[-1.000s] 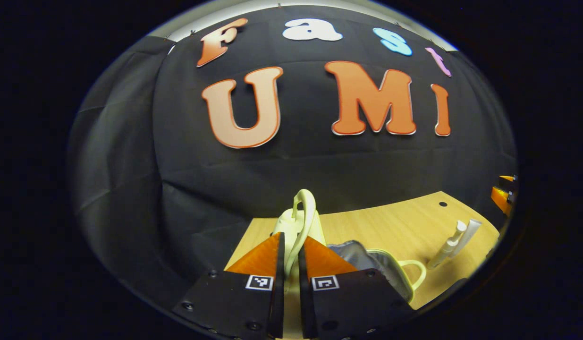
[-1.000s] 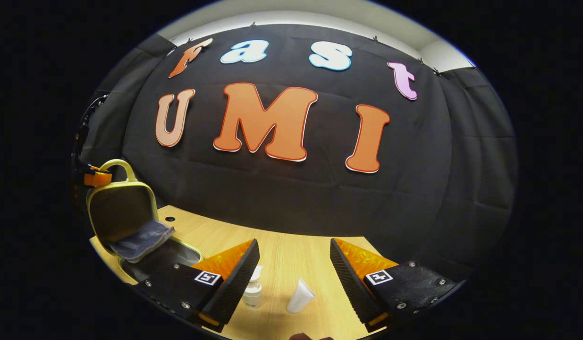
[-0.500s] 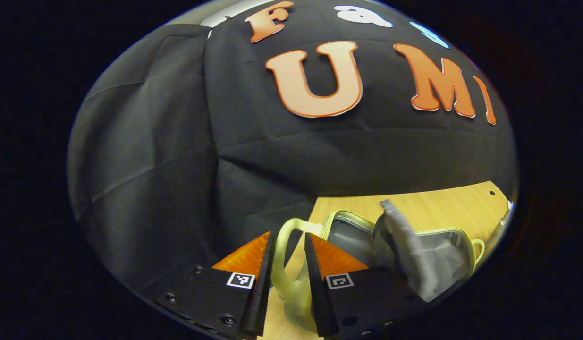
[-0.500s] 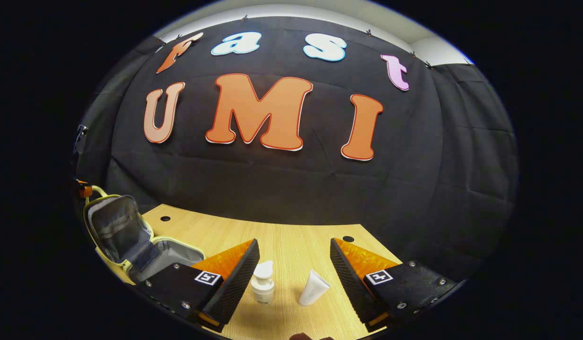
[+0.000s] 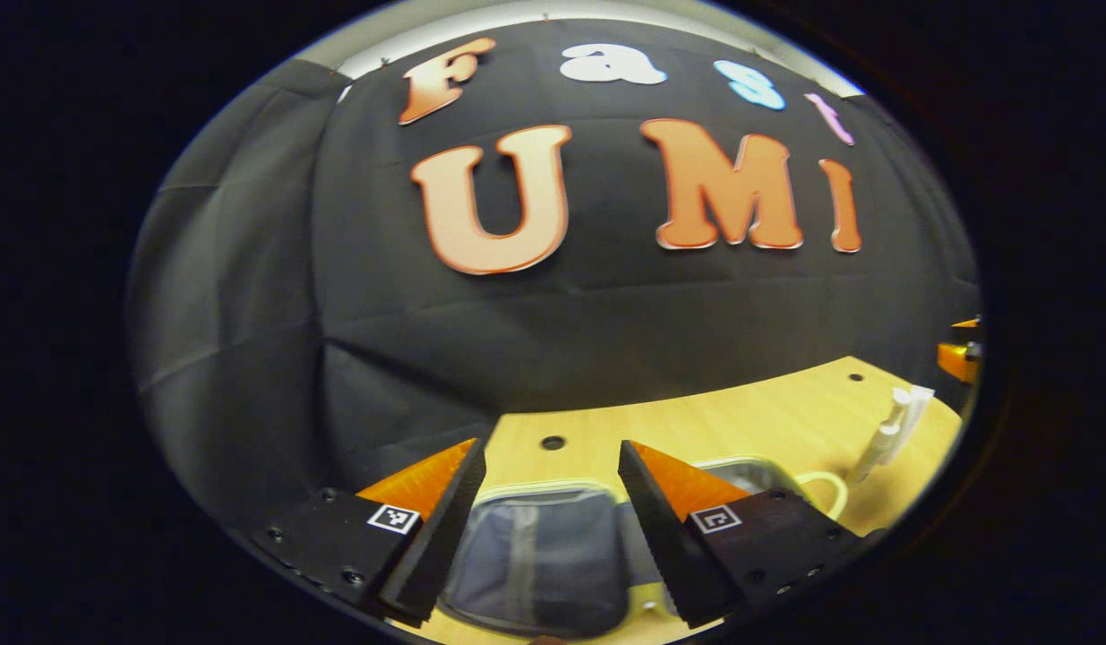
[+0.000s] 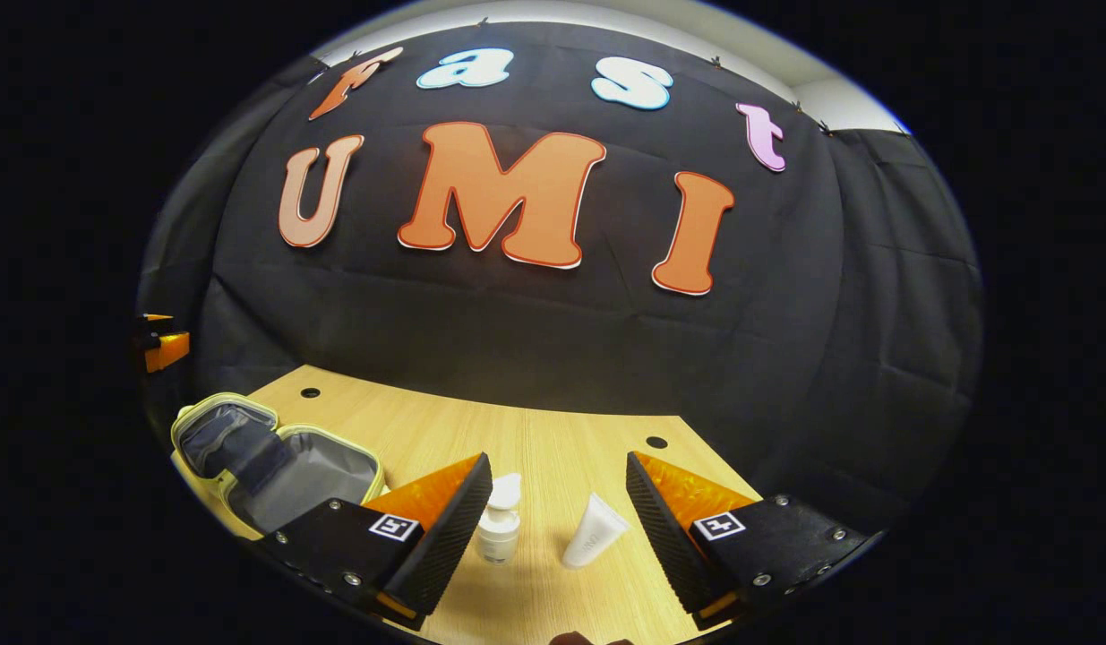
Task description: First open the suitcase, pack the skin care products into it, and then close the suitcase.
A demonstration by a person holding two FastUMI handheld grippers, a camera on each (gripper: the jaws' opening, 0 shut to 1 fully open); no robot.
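suitcase [image 6: 275,457] lies open flat on the table's [image 6: 553,430] left end | pump bottle [image 6: 499,528] and tube [image 6: 594,541] between my right gripper's [image 6: 560,502] wide-open fingers | my left gripper [image 5: 553,488] open, empty, above the suitcase lid [image 5: 539,560]
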